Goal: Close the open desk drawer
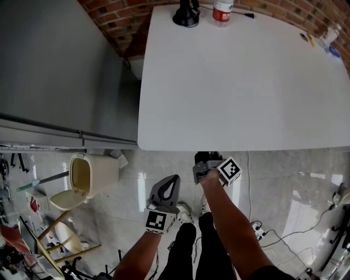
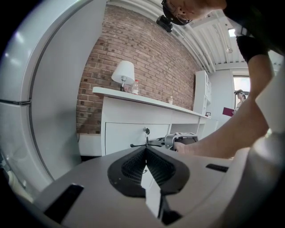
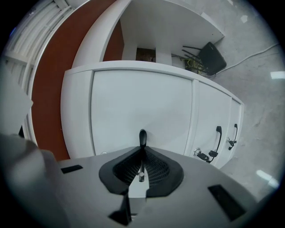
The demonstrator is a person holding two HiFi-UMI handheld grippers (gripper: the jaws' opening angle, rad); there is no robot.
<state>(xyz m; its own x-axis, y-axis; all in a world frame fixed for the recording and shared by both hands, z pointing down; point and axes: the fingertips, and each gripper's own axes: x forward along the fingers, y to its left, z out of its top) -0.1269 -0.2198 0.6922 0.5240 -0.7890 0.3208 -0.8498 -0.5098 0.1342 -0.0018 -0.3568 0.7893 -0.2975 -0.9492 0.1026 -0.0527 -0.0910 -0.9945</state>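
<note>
The surface (image 1: 246,82) hides the drawer (image 3: 142,102) from the head view. That view's top edge crops the bottle (image 1: 222,12) and lamp base (image 1: 186,16).

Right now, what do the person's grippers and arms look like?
Left gripper and right gripper: grey moulded bodies, black ribbed pads in a V-shaped mouth. Each carries a white cube with black square markers. Forearms bare; a black short sleeve shows on the right arm. No cables visible on either.

My left gripper (image 1: 173,180) and my right gripper (image 1: 206,161) are grey with black-and-white square marks, and I wear black trousers (image 1: 187,247) and white shoes (image 1: 185,212).
</note>
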